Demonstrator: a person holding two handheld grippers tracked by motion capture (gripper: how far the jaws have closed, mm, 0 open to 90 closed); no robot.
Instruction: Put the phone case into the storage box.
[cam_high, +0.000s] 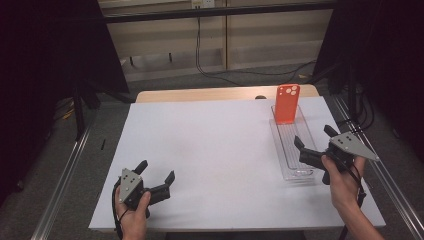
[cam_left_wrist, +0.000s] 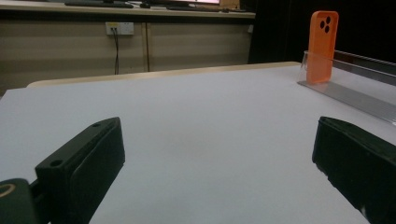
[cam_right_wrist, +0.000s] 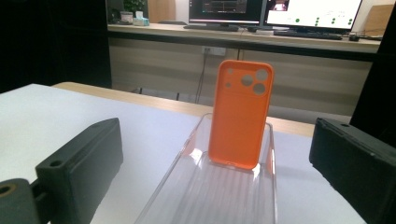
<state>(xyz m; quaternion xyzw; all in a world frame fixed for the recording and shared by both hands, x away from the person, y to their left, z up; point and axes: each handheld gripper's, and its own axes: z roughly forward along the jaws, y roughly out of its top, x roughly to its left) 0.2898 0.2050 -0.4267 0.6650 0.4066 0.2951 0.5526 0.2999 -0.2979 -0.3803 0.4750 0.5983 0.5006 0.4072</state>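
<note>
Case (cam_right_wrist: 241, 114): upright at far end of clear tray (cam_high: 306, 172), table (cam_high: 210, 150) right side. Right gripper (cam_high: 314, 144) spread, empty, over tray's near end; left gripper (cam_high: 156, 174) spread, idle. Approach straight along tray, centre case betw. jaws, close gently.

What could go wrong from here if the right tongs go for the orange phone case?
1. The orange phone case stands nearly upright at the far end of the clear tray; a one-sided nudge could tip it over.
2. The tray looks light and sits near the table's right edge; the open right tongs, hovering at its near end, could push it along.
3. The left tongs sit far off, open, unable to steady it.
</note>
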